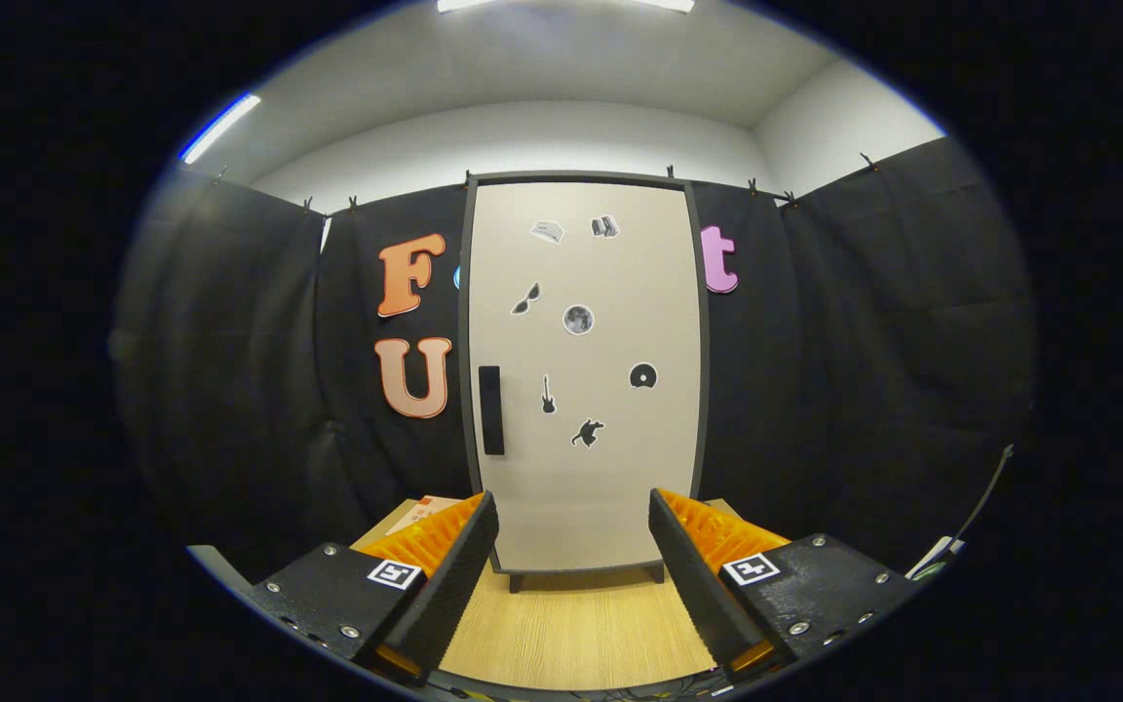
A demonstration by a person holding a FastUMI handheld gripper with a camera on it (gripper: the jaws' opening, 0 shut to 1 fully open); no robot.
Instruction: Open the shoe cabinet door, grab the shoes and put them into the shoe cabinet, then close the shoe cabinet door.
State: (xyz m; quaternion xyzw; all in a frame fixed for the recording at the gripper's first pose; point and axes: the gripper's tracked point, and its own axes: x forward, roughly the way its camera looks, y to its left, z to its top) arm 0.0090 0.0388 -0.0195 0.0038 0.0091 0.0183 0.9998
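Note:
A tall shoe cabinet (583,370) stands straight ahead on a wooden surface (571,624), its beige door shut inside a dark frame. Several small stickers dot the door. A black vertical handle (491,409) sits near the door's left edge, about halfway down. My gripper (573,531) is open, its two black fingers with orange sides spread wide, with nothing between them. The cabinet's lower part and short feet lie just beyond the fingertips. The handle is above and slightly left of the left fingertip (484,517).
Black cloth walls flank the cabinet on both sides. A light cardboard box (422,512) peeks out behind the left finger, left of the cabinet's base. A thin cable (981,502) hangs at the far right.

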